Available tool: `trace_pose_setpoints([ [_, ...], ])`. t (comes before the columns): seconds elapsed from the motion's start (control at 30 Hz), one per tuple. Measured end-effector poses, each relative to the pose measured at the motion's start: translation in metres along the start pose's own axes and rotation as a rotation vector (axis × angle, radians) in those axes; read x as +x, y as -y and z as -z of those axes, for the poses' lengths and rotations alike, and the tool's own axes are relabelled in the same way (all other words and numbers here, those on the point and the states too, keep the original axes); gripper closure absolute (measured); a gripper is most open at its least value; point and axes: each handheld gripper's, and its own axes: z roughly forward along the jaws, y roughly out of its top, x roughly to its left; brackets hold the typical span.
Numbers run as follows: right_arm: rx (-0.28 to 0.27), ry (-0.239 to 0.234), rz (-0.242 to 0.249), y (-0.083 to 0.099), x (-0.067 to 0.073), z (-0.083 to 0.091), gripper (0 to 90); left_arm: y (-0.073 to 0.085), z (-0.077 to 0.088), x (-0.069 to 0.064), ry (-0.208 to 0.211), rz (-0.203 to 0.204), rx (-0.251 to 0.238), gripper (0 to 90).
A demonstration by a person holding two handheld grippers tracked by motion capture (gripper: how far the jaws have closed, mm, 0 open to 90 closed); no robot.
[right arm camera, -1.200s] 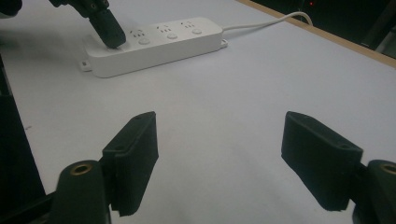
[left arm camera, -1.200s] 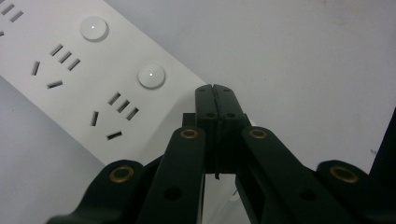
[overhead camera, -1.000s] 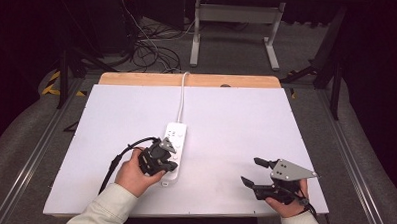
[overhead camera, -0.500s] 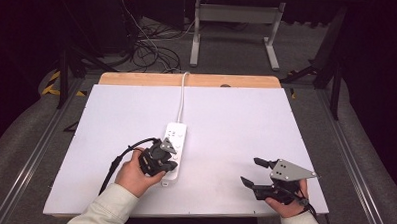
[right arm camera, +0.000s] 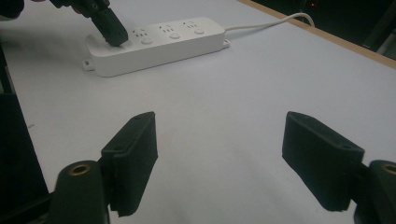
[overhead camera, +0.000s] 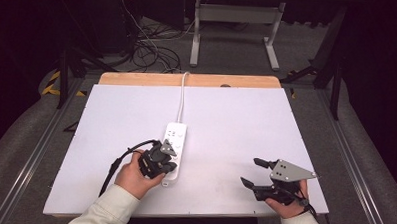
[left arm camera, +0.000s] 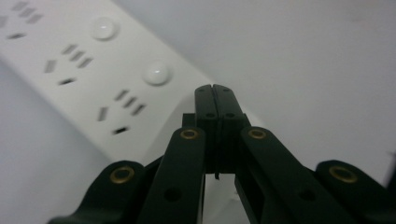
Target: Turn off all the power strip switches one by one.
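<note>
Work in hand: a button on the power strip (overhead camera: 173,147) is being pressed by the left gripper (overhead camera: 166,159).
Place of the power strip: it is laid flat near the middle of the white worktop (overhead camera: 236,123), with its white cord (overhead camera: 182,99) run toward the far edge.
Left gripper: its jaws are shut tight together and nothing is held between them. The shut tip is set down on the near end of the power strip.
Right gripper (overhead camera: 254,172): its jaws are held wide open and nothing is between them. It is kept low over the worktop, well apart from the power strip.
Done: the near end of the strip is reached, and the tip looks to be touching it by the last button.
Left to do: whether that button is pushed all the way in cannot be told. Two more round buttons (left arm camera: 157,74) are seen untouched farther along the strip.
Seen from above: both hands, the whole worktop and the cord are shown together.
Seen from the left gripper: the shut jaws, the round buttons and the plug slots are shown close up.
Seen from the right gripper: the side of the strip (right arm camera: 159,44) is shown, with the dark tip of the left gripper (right arm camera: 113,35) pressed on its end.
</note>
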Motion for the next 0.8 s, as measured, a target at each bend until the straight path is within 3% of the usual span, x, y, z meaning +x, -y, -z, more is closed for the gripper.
trace_pose_setpoints([
  [0.2, 0.005, -0.004, -0.002, 0.000, 0.000, -0.002, 27.4, 0.002, 0.000, -0.001, 0.007, -0.012, -0.016, 90.0],
  [0.47, 0.007, -0.004, 0.002, -0.001, 0.001, -0.002, 27.3, 0.001, -0.001, -0.006, -0.020, -0.018, -0.001, 90.0],
  [0.57, 0.000, 0.001, 0.000, 0.000, 0.000, -0.001, 27.3, 0.001, 0.001, -0.007, -0.048, -0.023, -0.017, 90.0],
  [0.6, 0.000, 0.001, 0.000, 0.000, 0.000, -0.001, 27.3, -0.001, 0.004, -0.007, -0.059, -0.017, -0.030, 90.0],
  [0.63, -0.003, 0.003, 0.000, 0.000, -0.001, 0.000, 27.3, -0.003, 0.012, -0.001, -0.007, 0.017, -0.078, 90.0],
  [0.7, -0.003, 0.001, -0.005, 0.000, -0.001, 0.000, 27.3, -0.004, 0.014, 0.001, 0.011, 0.038, -0.089, 90.0],
  [0.8, 0.000, 0.001, -0.008, 0.001, -0.002, -0.001, 27.3, -0.006, 0.014, 0.004, -0.021, 0.031, -0.087, 90.0],
])
